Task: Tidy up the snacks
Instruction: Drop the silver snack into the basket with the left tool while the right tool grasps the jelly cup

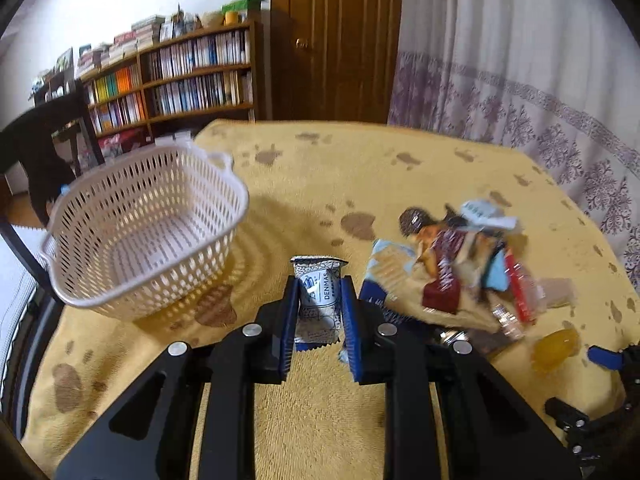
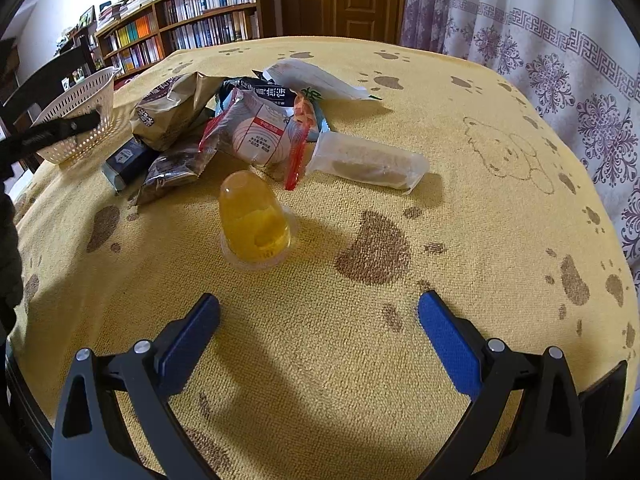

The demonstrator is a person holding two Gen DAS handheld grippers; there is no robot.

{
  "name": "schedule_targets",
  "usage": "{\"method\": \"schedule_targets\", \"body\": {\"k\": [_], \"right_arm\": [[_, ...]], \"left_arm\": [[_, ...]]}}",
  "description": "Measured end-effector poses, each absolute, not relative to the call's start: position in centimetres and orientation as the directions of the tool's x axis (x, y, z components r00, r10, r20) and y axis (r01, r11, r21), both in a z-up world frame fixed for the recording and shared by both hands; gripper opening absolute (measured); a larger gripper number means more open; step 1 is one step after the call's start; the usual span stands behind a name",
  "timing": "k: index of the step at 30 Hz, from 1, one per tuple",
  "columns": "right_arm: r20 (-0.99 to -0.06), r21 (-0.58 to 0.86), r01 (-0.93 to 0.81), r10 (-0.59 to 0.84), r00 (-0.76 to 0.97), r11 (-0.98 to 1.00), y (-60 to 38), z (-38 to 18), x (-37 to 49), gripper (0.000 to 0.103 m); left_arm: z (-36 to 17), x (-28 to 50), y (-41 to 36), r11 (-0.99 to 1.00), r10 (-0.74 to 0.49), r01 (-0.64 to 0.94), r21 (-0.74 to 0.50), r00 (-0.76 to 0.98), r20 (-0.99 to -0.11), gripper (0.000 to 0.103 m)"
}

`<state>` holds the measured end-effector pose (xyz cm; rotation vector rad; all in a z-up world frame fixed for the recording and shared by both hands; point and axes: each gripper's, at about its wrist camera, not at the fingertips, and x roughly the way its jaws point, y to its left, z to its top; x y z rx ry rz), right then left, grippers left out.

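My left gripper (image 1: 320,312) clamps a white snack packet (image 1: 318,300); the empty white basket (image 1: 144,232) sits at ten o'clock. My right gripper (image 2: 319,312) gapes wide, empty; a jelly cup (image 2: 256,224) stands at eleven o'clock, the snack pile (image 2: 240,128) beyond.

A home living room: bookshelf (image 1: 180,76), wooden door (image 1: 340,40), patterned curtain (image 1: 520,80)
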<state>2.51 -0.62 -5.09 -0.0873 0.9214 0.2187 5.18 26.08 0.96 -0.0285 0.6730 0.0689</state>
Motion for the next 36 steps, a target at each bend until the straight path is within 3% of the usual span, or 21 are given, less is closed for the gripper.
{"method": "schedule_targets", "body": {"k": [11,20,22,25,36], "right_arm": [[-0.74,0.103,-0.3,0.275,0.614,0.948,0.0,-3.7,2.1,0.098],[-0.724,0.171,-0.297,0.324,0.61,0.94,1.6,-3.0,4.7,0.067],[-0.729,0.167,-0.296,0.32,0.605,0.94,2.1,-3.4,5.2,0.049],[-0.735,0.112,-0.278,0.268,0.623,0.954,2.6,-4.0,5.3,0.037],[-0.708,0.13,-0.24,0.26,0.657,0.962,1.5,-3.0,4.6,0.034]], "left_arm": [[4.0,3.3,26.2,0.998,0.028,-0.054,-0.03,0.825,-0.564,0.022],[5.6,3.2,29.2,0.99,0.074,-0.126,-0.06,0.837,-0.542,0.022],[5.8,3.3,30.2,0.986,0.093,-0.153,-0.068,0.835,-0.542,0.022],[6.2,3.3,31.6,0.979,0.113,-0.186,-0.085,0.837,-0.535,0.022],[6.5,3.9,36.7,0.945,0.194,-0.301,-0.129,0.832,-0.519,0.022]]}}
